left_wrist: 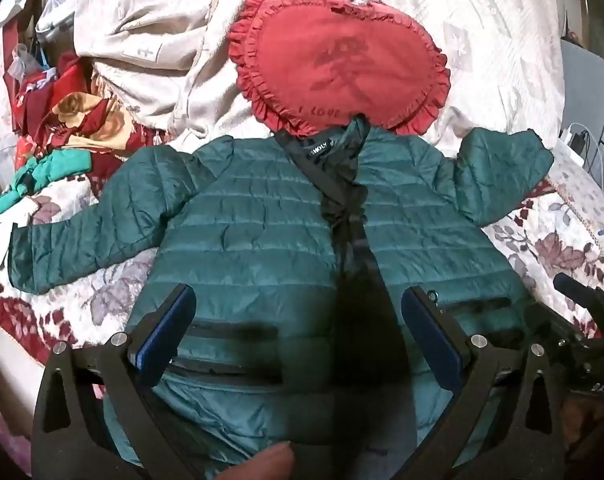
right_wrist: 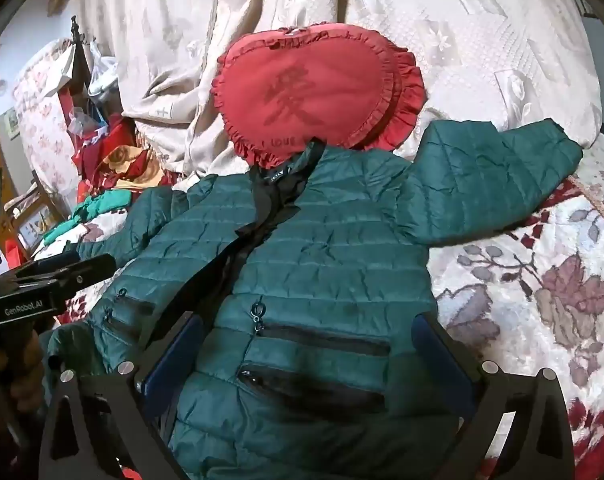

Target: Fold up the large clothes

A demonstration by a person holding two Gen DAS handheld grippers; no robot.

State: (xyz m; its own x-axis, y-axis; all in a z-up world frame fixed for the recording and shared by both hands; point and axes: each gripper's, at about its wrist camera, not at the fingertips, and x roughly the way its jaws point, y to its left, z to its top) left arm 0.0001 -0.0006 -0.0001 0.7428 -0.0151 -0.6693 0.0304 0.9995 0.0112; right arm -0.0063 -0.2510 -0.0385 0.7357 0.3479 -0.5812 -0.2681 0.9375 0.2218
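Already spread front-up on a floral bedspread (right_wrist: 542, 280), a green quilted jacket (left_wrist: 261, 216) waits for its first fold, collar at twelve o'clock touching a red heart-shaped cushion (left_wrist: 342, 60), sleeves reaching out toward nine and three. Both tools hover above the hem: the left gripper (left_wrist: 297, 316) and the right gripper (right_wrist: 308, 344) stand with jaws spread wide, holding nothing. Folding appears not yet begun; the next move likely calls for each to drop and pinch a sleeve or side edge, then carry it across the zipper. No containers are visible; loose clothes (left_wrist: 61, 120) pile at ten o'clock.
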